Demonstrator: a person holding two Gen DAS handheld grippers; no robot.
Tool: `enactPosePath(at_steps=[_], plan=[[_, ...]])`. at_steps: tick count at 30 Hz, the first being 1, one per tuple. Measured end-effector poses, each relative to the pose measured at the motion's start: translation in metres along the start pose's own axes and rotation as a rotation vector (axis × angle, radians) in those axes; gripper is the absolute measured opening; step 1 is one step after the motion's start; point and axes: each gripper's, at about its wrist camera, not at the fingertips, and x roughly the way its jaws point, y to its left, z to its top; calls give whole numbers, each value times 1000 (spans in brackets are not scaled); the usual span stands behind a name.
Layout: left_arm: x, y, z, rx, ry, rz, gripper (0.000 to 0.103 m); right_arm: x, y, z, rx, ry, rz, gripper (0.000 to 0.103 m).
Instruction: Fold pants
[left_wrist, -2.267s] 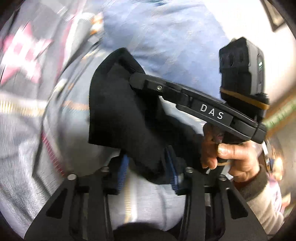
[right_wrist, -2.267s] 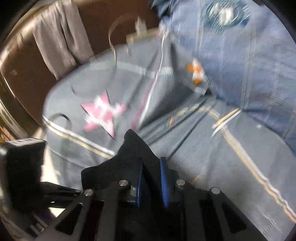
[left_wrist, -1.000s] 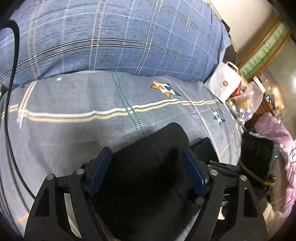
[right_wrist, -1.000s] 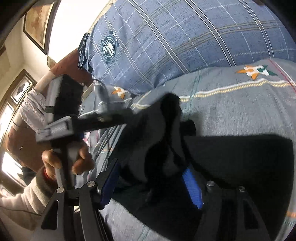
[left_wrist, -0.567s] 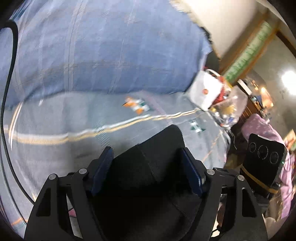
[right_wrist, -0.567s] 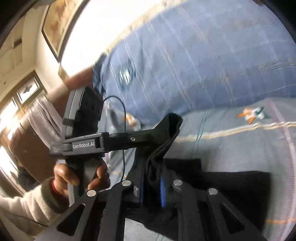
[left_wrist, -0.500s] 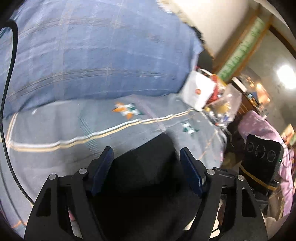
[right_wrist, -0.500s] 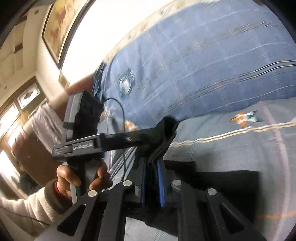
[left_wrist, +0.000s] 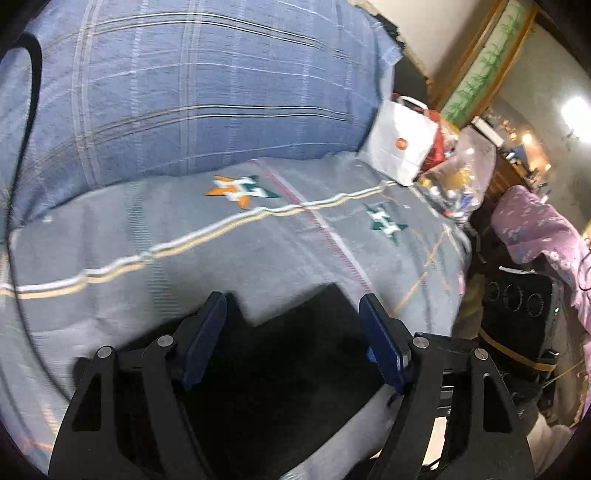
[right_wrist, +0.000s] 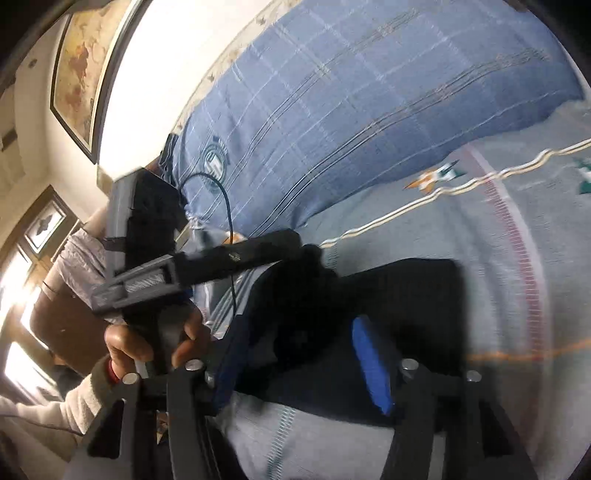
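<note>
Left wrist view, left to right: black cable (left_wrist: 26, 122) runs down the left edge over the blue plaid pillow (left_wrist: 192, 92), which fills the upper left and centre. Below it, grey bedspread (left_wrist: 184, 258) with star prints and a wavy stripe. White paper bag (left_wrist: 402, 151) and a clutter of bagged items sit at the bed's far edge, upper right; purple floral fabric (left_wrist: 535, 229) at right edge. Right gripper's camera block is visible lower right.

Left gripper (left_wrist: 293, 332): jaws spread wide, blue pads clear of the cloth, nothing held. Black pants (left_wrist: 288, 369) lie flat on the bedspread, bottom centre, between and under the fingers.

Right wrist view: framed picture (right_wrist: 85, 70) upper left, left hand (right_wrist: 155, 339) on its handle at left. The left gripper's fingers cross mid-frame and reach the bunched top edge of the pants (right_wrist: 388, 306); contact can't be confirmed from this angle. Right gripper (right_wrist: 299, 354): jaws apart, pants lying between them, not pinched.

Versus 0.5 s ago: right jaws were clamped on a raised fold; now released, and the fold has dropped onto the folded stack. Left jaws already open then, unchanged.
</note>
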Motion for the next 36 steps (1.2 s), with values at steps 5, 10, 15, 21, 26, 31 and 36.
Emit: enactPosePath(at_steps=[5,10,15,21,26,31,36], plan=[[0,39,2,-59,59,36,76,46,2,-3,-6,136,25,58],[19,63,-1,-108,143,5,77,73,9,-2,-41,176,40,65],[36,54,-5,-36,169,15,66,95,16,3,-115,186,-4,27],[27,29,1,5,131,-18,33,78,30,7,-158,106,-24,12],[10,-27,24,112,43,-77,32,17,34,16,-139,-32,-24,11],[43,-73,27,202,46,-81,32,-27,14,5,-79,-96,-131,11],[99,-72,7,189,113,6,32,-14,-23,-14,-7,-11,-261,12]])
